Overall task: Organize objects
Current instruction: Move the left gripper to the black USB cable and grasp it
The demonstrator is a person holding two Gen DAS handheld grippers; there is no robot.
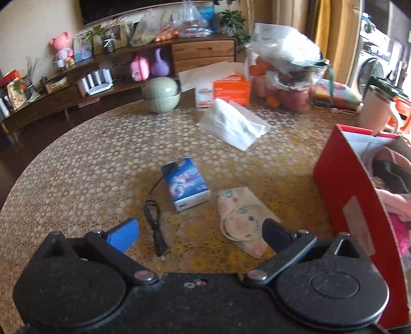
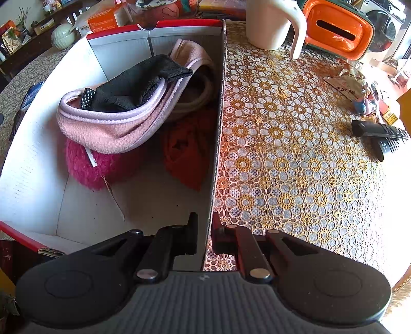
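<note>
3 loose items lie on the table (image 1: 77, 164) in front of the left gripper (image 1: 199, 232), whose fingers are spread wide with nothing between them: a black cable (image 1: 154, 218), a blue printed box (image 1: 185, 183) just beyond it, and a patterned cloth pouch (image 1: 244, 218) partly behind the right-hand fingertip. Farther back sit a soft tissue pack (image 1: 233, 123), an orange carton (image 1: 231, 88), 2 stacked green bowls (image 1: 161, 95) and a bag of fruit (image 1: 285, 77). The red cardboard box (image 1: 346, 195) stands at the right edge of this view, cut off.

The right gripper (image 2: 204, 241) is clamped on the red box's side wall (image 2: 218, 133), 1 finger inside and 1 outside. Inside are a pink fleece garment (image 2: 110, 128) with a black cloth (image 2: 138, 82) on top, something magenta and fuzzy (image 2: 87, 164), and an orange-red item (image 2: 185, 154) too shadowed to identify. Outside stand a cream jug (image 2: 269, 23), an orange holder (image 2: 336, 28) and 2 remotes (image 2: 380, 136), clipped by the frame.

A gold floral lace cloth covers the round table; a wooden sideboard (image 1: 203, 51) lines the far wall.
</note>
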